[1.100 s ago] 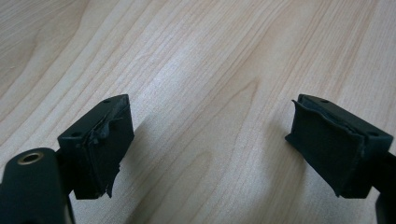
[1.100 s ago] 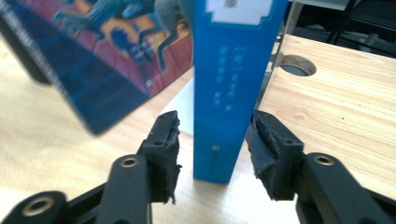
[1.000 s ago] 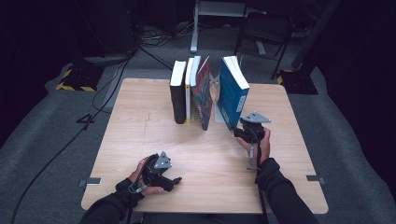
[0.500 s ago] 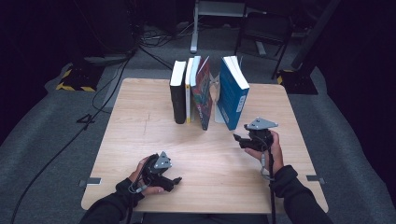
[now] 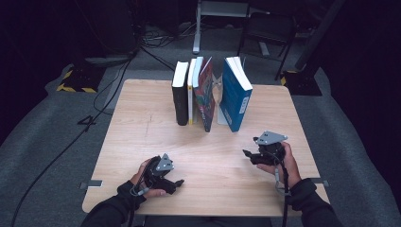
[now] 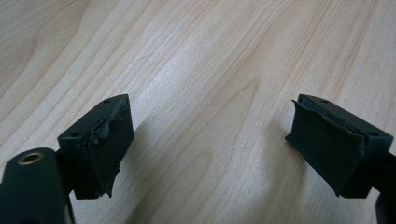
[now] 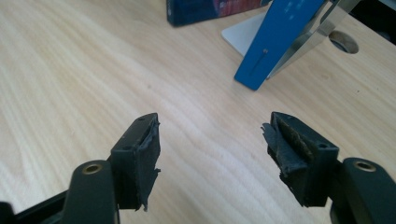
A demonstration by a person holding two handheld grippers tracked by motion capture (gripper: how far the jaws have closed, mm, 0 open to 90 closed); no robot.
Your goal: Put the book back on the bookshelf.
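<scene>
Looking down from the high view, the right gripper (image 5: 249,156) sits empty on the table (image 5: 142,123), near the blue book (image 5: 235,97) that leans at the right end of the row, the left gripper (image 5: 174,183) resting at the near edge, well apart from the books. Along the left gripper view, jaws wide apart over bare wood. Along the right gripper view, jaws likewise spread, the blue book (image 7: 280,37) tilted against what seems a metal bookend (image 7: 306,39); best approached square to the cover, gripping low and evenly to keep it from toppling.

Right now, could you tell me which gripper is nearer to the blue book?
The right gripper. It sits just in front of the blue book, slightly to its right; the left gripper rests far off, near the table's front left.
</scene>
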